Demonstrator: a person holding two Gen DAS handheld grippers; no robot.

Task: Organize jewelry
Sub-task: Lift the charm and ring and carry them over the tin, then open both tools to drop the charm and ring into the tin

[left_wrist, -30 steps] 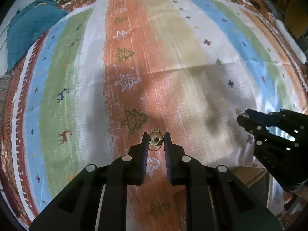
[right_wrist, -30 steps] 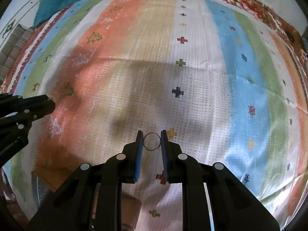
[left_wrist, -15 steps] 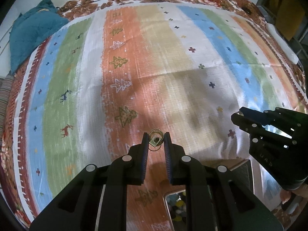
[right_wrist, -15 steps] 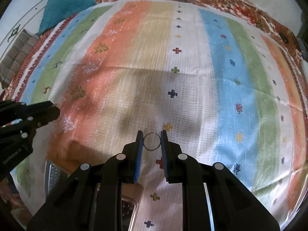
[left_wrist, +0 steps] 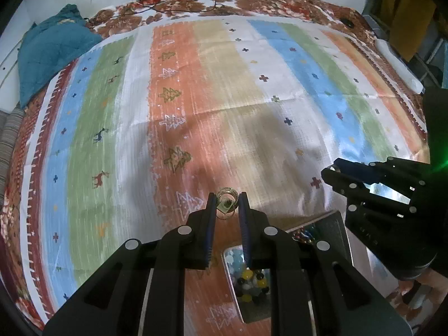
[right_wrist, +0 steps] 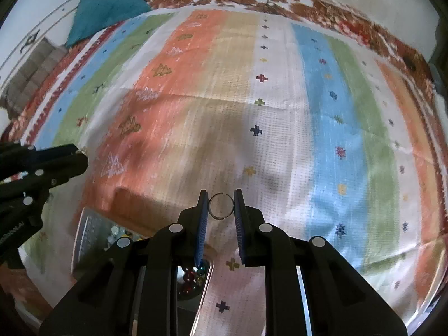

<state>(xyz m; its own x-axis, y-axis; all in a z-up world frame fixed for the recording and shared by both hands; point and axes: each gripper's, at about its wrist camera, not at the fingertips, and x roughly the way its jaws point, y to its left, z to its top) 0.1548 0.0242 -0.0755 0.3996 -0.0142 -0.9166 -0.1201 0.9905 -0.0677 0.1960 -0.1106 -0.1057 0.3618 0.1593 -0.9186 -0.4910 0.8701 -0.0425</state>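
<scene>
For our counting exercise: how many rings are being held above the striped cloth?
2. A gold ring with a stone sits in the left gripper; a thin plain ring sits in the right gripper. More may lie hidden in the tray below.

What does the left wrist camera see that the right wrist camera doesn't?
Only the left wrist view shows the gold ring with a stone pinched in the left gripper, and a tray of pale and yellow beads. Only the right wrist view shows the thin plain ring held by the right gripper. Both show the striped cloth and teal blanket.
</scene>
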